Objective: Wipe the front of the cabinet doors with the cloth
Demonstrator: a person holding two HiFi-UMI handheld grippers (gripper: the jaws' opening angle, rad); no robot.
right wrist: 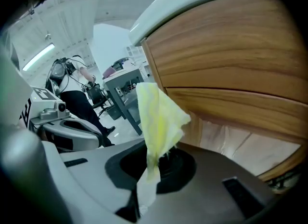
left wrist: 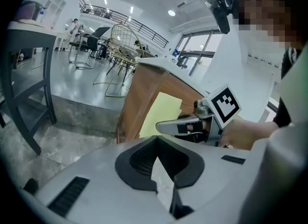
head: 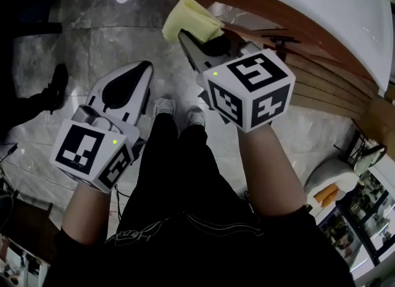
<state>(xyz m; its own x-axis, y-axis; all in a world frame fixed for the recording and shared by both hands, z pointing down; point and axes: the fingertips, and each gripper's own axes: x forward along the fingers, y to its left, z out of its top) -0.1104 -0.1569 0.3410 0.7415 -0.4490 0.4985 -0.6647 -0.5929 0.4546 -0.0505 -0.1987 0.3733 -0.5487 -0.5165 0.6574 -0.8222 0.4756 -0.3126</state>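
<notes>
My right gripper (head: 192, 37) is shut on a yellow cloth (head: 190, 19), which sticks out from the jaws toward the wooden cabinet front (head: 296, 45). In the right gripper view the cloth (right wrist: 158, 122) stands up from the closed jaws just left of the curved wooden cabinet door (right wrist: 226, 69), close to it but I cannot tell if it touches. My left gripper (head: 133, 79) hangs lower left over the floor, shut with nothing in it. The left gripper view shows the cloth (left wrist: 161, 113) against the cabinet's wooden end (left wrist: 139, 98) and the right gripper (left wrist: 166, 127) beside it.
A white curved countertop (head: 321, 8) tops the cabinet. The grey marble floor (head: 92, 39) lies below, with my shoes (head: 179, 110) on it. A dark-legged table (left wrist: 29, 64) stands to the left. Chairs and a person (right wrist: 79, 93) are farther off.
</notes>
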